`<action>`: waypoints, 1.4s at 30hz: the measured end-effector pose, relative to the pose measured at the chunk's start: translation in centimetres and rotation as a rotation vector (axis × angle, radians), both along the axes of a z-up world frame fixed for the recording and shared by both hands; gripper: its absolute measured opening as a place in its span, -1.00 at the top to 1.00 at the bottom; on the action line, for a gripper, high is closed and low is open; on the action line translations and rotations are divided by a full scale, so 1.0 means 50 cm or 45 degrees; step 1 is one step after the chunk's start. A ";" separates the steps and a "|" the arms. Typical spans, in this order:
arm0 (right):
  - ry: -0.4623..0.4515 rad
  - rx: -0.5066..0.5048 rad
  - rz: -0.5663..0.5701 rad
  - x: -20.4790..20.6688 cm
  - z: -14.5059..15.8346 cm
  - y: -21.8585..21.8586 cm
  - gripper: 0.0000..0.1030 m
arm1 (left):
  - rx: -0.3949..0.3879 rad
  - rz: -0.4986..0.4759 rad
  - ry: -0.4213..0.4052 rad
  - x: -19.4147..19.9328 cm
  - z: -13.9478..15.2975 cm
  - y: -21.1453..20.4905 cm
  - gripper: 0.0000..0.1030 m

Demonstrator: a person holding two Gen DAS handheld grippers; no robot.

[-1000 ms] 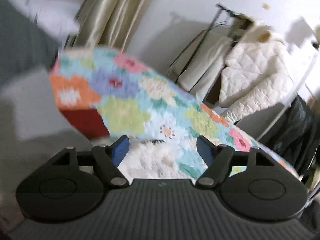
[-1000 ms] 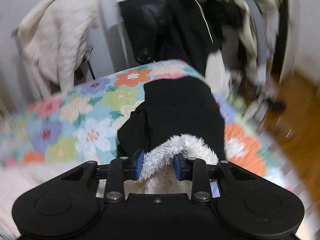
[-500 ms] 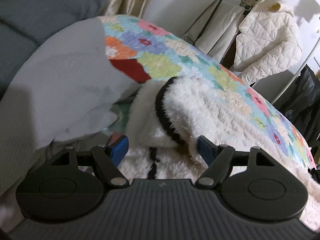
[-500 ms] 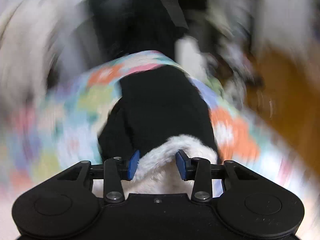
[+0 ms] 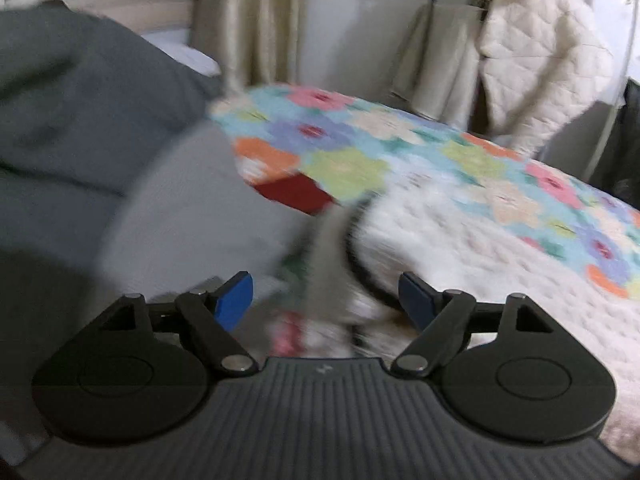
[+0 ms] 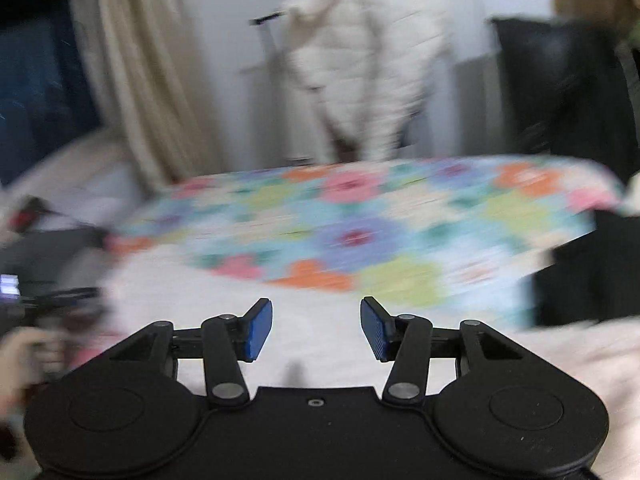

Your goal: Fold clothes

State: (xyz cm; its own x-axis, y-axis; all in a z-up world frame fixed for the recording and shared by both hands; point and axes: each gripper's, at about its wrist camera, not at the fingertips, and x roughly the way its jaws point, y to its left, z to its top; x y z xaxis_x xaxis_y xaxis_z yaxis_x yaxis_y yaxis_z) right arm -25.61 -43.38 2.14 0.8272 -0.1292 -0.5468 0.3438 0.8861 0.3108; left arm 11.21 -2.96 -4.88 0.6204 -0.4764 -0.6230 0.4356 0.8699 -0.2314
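Left wrist view: I see my left gripper [image 5: 326, 298] with its blue pads spread wide and nothing between them.
Fleece garment: the white fluffy garment [image 5: 460, 248] lies on the flowered quilt [image 5: 400, 148], just ahead of my left gripper; a dark trimmed edge of it [image 5: 354, 248] curves down toward the gap between the fingers. The picture is smeared, so I cannot tell whether the fabric touches either pad.
Bedding at left: a grey blanket [image 5: 80, 112] and a paler grey cloth [image 5: 192, 216] lie heaped beside the quilt.
Right wrist view: my right gripper [image 6: 316, 330] also stands spread, holding nothing, over the white garment [image 6: 316, 308].
Quilt from the right: the flowered quilt [image 6: 380, 224] stretches beyond the garment, heavily blurred.
Black garment: a dark item [image 6: 588, 268] sits at the quilt's right end.
Background: a cream quilted coat [image 6: 368, 64] hangs by the wall, a beige curtain [image 6: 140, 80] to its left.
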 end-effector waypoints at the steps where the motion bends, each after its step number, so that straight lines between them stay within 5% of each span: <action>1: -0.027 0.061 0.040 0.008 -0.003 0.016 -0.08 | 0.029 0.004 -0.010 0.000 0.019 0.003 -0.55; 8: -0.068 0.189 0.352 0.113 0.086 0.035 -0.11 | 0.236 0.031 -0.081 -0.003 0.152 0.022 -0.55; 12: -0.024 0.430 0.412 0.165 0.172 0.032 -0.14 | 0.349 0.049 -0.119 -0.005 0.226 0.033 -0.69; 18: -0.163 0.668 0.370 0.162 0.149 0.151 -0.19 | 0.158 0.130 0.189 -0.074 0.180 0.021 -0.65; 21: -0.018 0.438 0.517 0.219 0.069 0.215 -0.20 | 0.137 0.089 0.159 -0.102 0.167 0.006 -0.64; 26: 0.435 -0.274 0.524 0.297 -0.108 0.315 -0.17 | 0.274 0.022 -0.080 -0.043 0.086 -0.062 -0.65; 30: 0.404 -0.450 0.643 0.322 -0.137 0.372 -0.17 | 0.216 0.067 0.027 0.047 0.001 -0.066 -0.65; 35: 0.354 -0.755 0.770 0.420 -0.189 0.450 -0.19 | -0.122 -0.016 0.143 0.097 -0.062 -0.065 -0.39; 38: 0.410 -0.802 0.844 0.450 -0.226 0.458 -0.17 | -0.133 -0.144 0.136 0.091 -0.058 -0.118 -0.33; 39: 0.447 -0.770 0.865 0.457 -0.233 0.446 0.06 | -0.140 -0.190 0.117 0.088 -0.054 -0.137 -0.32; 40: 0.470 -0.720 0.861 0.466 -0.232 0.427 0.76 | -0.149 -0.217 0.113 0.089 -0.051 -0.155 -0.32; 41: 0.474 -0.628 0.831 0.473 -0.226 0.397 0.97 | -0.153 -0.241 0.110 0.089 -0.045 -0.171 -0.31; 42: 0.452 -0.483 0.764 0.480 -0.213 0.354 0.94 | -0.160 -0.262 0.100 0.089 -0.037 -0.184 -0.31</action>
State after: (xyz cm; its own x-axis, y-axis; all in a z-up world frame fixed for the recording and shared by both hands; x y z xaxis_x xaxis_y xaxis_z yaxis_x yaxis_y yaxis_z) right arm -1.61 -25.67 -8.52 0.5990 0.0532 -0.7990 -0.2041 0.9750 -0.0880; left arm 15.64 -12.14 -6.71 0.4543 -0.6647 -0.5931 0.5773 0.7268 -0.3723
